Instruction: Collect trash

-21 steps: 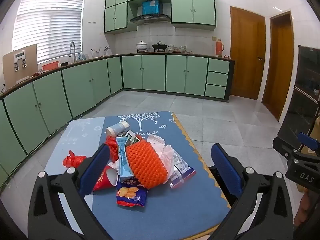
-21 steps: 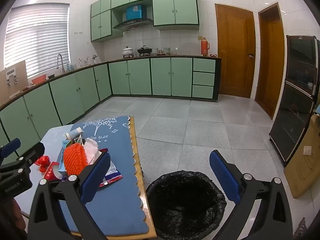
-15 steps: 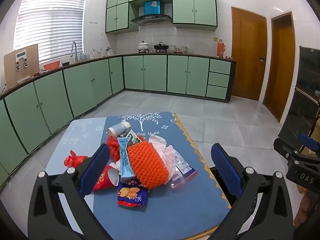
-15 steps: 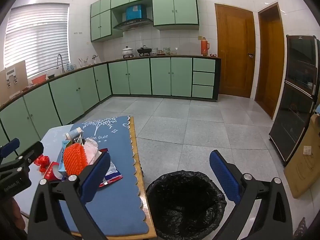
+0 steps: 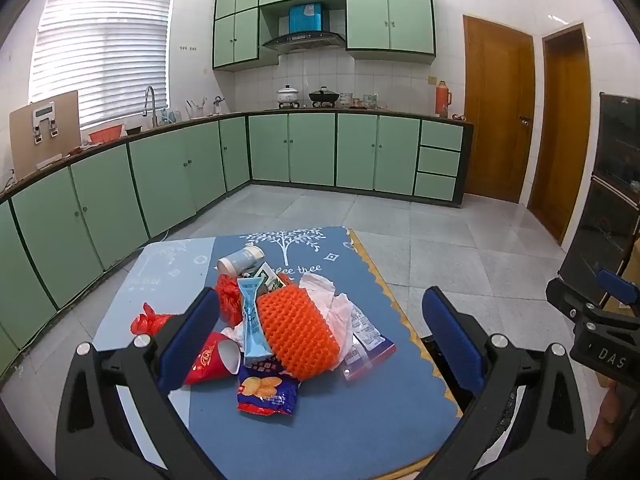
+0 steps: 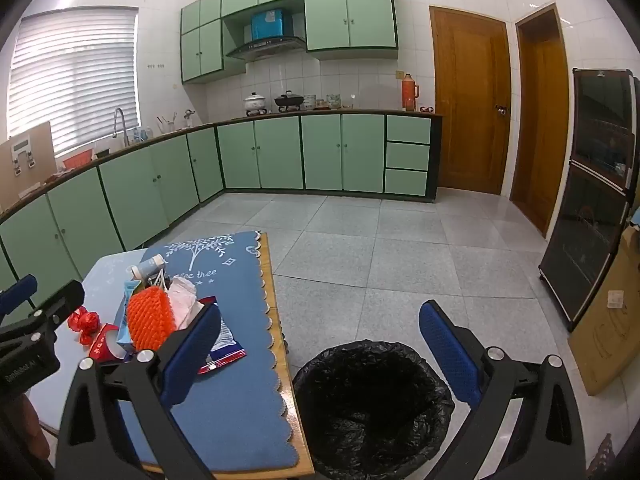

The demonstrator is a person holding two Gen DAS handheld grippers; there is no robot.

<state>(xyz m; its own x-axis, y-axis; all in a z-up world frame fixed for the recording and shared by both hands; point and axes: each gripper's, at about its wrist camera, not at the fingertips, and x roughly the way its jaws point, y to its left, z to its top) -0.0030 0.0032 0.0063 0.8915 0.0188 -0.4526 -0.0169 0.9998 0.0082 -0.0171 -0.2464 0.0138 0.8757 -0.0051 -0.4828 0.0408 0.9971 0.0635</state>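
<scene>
Trash lies heaped on the blue mat (image 5: pixel 360 412) of the surface, straight ahead of the left gripper (image 5: pixel 320 336), whose jaws stand spread wide with nothing between them. The right gripper (image 6: pixel 320 344) is likewise spread and empty, and the black-lined bin (image 6: pixel 372 404) sits on the floor below and between its jaws, just beside the surface's edge

Risk comes mostly from the tangle. The orange foam net (image 5: pixel 296 332) lies on top of the pile, overlapping the white tissue (image 5: pixel 336 308), the light blue pouch (image 5: pixel 252 328) and the snack packet (image 5: pixel 268 392). A closing grip on the net would likely drag neighbours along, and loose ones could slide off the mat's scalloped edge and miss the bin. The red paper cup (image 5: pixel 212 360), beside the left jaw, and the pale cup (image 5: pixel 240 260) beyond the heap both lie on their sides and may roll if nudged. The red wrapper (image 5: pixel 152 320) sits apart, outside the left jaw, easy to overlook. Thin flat packets may slip from wide pads
</scene>
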